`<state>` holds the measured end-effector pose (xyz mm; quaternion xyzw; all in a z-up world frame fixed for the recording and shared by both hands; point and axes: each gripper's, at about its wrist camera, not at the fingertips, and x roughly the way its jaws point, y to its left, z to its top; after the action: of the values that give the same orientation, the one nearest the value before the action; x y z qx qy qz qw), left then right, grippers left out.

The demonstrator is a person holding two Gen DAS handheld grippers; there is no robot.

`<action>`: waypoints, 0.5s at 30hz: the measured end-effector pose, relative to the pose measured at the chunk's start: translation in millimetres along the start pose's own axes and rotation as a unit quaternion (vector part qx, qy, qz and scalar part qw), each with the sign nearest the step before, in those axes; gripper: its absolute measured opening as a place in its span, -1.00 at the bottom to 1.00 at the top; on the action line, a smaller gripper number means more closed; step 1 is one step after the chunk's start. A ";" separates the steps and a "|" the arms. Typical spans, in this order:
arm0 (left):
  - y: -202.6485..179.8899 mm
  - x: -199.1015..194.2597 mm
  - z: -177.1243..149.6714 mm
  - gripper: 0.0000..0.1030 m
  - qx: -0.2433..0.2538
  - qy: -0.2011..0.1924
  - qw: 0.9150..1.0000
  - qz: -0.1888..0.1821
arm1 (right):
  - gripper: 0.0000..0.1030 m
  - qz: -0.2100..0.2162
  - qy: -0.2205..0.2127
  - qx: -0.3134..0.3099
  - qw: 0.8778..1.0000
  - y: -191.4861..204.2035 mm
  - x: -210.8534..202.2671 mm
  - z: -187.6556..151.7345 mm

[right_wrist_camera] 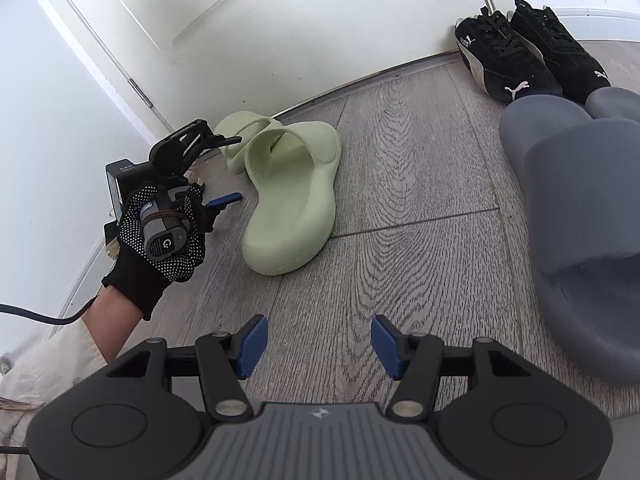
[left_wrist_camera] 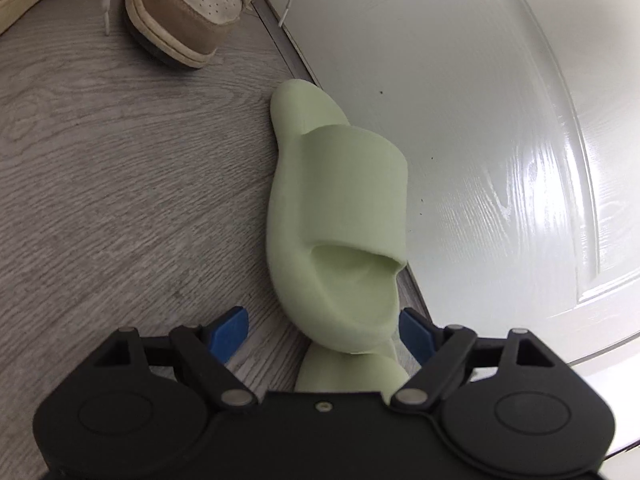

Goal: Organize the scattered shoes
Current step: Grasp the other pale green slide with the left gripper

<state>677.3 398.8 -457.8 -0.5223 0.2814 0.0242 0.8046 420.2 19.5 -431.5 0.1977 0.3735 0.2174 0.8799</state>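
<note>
Lying between the left gripper's [left_wrist_camera: 322,330] open jaws, the green slide's [left_wrist_camera: 340,208] heel touches neither pad; the right gripper [right_wrist_camera: 319,347] gapes empty.

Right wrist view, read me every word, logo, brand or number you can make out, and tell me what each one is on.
"G": on the round grey end of the left gripper's handle, in the gloved hand.
Leaping-cat logo, no words: on the black sneakers, at the heel and the tongue.
Small white print: on the black box behind the handle, too blurred to read.
Small emblem: on the right gripper's grey body, no letters legible.
</note>
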 end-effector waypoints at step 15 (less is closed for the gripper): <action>-4.3 -54.1 14.1 -0.51 0.009 -0.084 0.993 0.077 | 0.14 0.006 -0.013 -0.055 0.998 23.9 -3.2 5.3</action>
<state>639.4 422.7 -424.2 -0.4882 0.2526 0.1277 0.8256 416.5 36.5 -414.1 0.1540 0.3486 0.2404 0.8927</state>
